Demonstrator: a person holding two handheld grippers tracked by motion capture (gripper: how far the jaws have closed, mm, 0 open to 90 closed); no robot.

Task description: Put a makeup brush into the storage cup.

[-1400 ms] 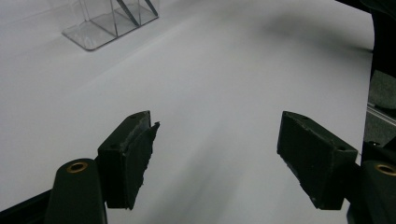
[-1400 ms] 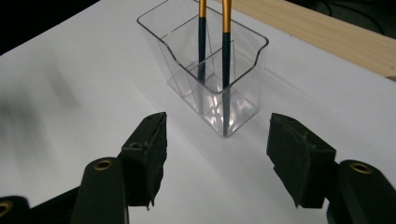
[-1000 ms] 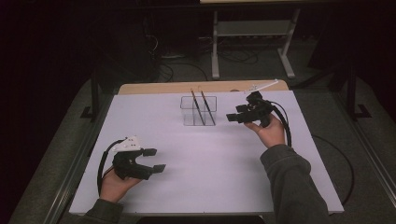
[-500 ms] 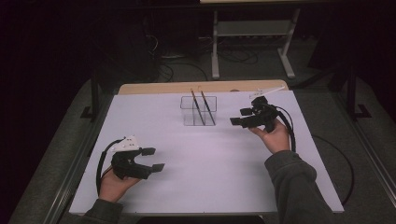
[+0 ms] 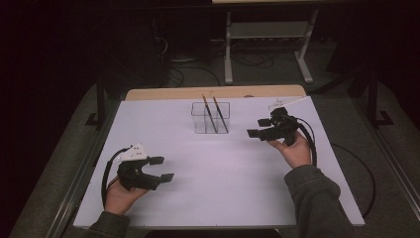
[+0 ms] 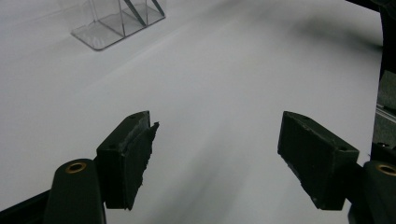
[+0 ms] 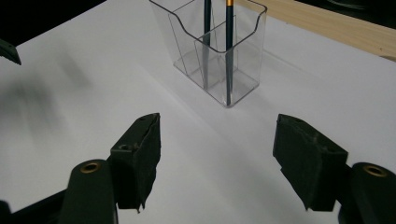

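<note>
Left gripper (image 5: 163,168) sits low over the counter (image 5: 218,183), jaws spread wide with nothing between them, only bare white surface under the pads (image 6: 128,161). Ahead of it and off to its right, well apart, stands the holder (image 5: 211,118), a clear box with dividers, and in it two pencils (image 5: 214,113) leaning side by side, tips down, tops poking above the rim. Over to the right gripper (image 5: 257,133): it's near the holder, pointed at it, jaws released and just been opening wider, nothing caught between them. From its own camera the holder (image 7: 217,56) is straight ahead, a little beyond the jaws, and the pencils (image 7: 229,51) rise through the rear compartments, dark shafts, one with a gold band near the top. Now, handling: I'd judge these pencils light, stiff and thin, so they'll roll or pivot in a loose pinch; best hold looks like the exposed upper shaft above the rim, pinched square across and drawn up along its lean. The holder reads as light, hard, slick plastic, likely to slide or tip if a jaw bumps its wall, so a clean approach from above seems wise.
</note>
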